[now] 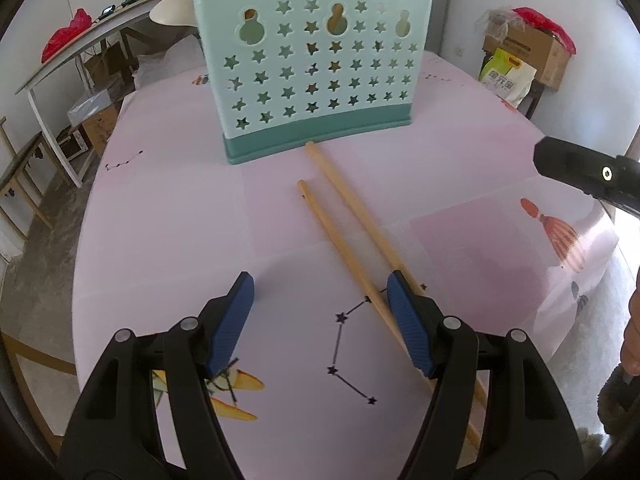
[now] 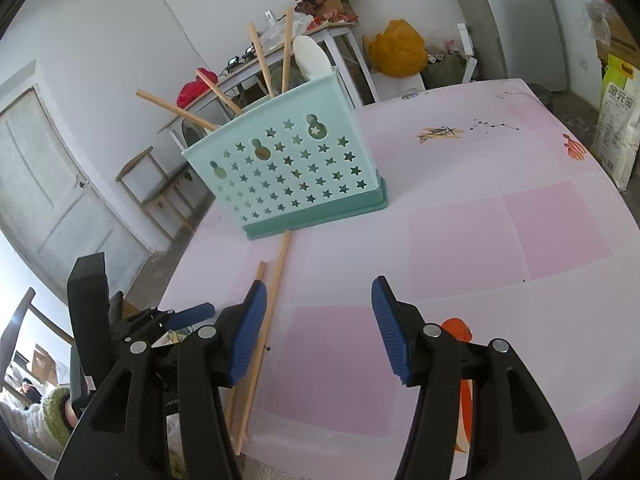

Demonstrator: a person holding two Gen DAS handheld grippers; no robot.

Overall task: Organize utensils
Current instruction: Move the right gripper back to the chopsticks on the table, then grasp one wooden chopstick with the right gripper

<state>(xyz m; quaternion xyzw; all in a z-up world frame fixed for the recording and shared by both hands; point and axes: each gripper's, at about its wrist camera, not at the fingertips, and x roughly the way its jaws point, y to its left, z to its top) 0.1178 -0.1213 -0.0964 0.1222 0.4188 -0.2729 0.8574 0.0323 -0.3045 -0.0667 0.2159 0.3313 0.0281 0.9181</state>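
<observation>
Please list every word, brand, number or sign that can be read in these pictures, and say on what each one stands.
"金元宝": large green characters on the white and yellow-green sack by the wall, right wrist view.
Same sack, left wrist view: print too blurred to read.
Cardboard box: dark print, too small to read.
Tablecloth: only drawings, no words.

A round table covered in a pale pink cloth [image 1: 180,208] printed with constellations and cartoon figures carries a mint-green plastic utensil holder [image 1: 312,80] pierced with star-shaped holes. Two long light wooden sticks [image 1: 348,216] lie side by side on the cloth, the longer one's far tip touching the holder's darker green base.
</observation>
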